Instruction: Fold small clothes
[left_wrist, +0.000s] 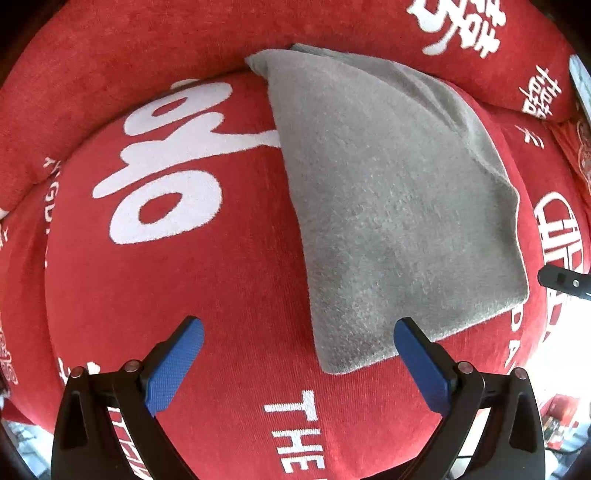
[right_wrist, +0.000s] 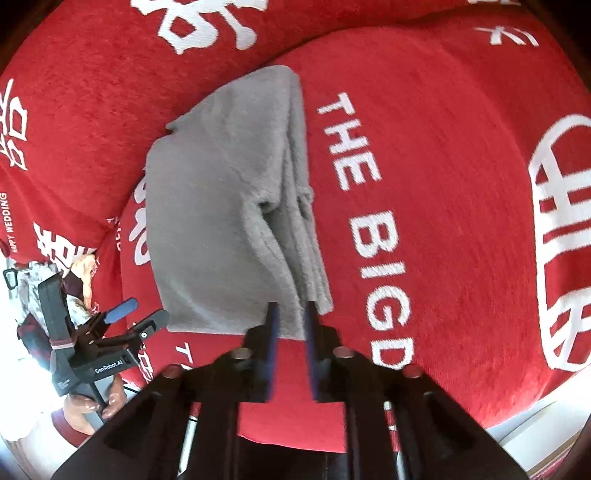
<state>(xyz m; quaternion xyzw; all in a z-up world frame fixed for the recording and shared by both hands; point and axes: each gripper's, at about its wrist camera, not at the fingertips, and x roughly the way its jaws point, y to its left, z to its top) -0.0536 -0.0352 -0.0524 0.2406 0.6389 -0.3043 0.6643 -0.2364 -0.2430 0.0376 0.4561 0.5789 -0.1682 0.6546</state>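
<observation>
The red cushion (left_wrist: 184, 295) carries the grey cloth (left_wrist: 388, 206), already folded into layers near its back edge. Left tongs (left_wrist: 299, 365) hang wide and empty; right tongs (right_wrist: 291, 314) stand narrow at its near edge, apparently gripping nothing. Little seems left.

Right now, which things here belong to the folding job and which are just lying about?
Job:
- folded grey cloth
- left tongs, open
- right tongs, nearly closed at the cloth's edge

Lying about:
- red printed cushion
- red back cushion
</observation>
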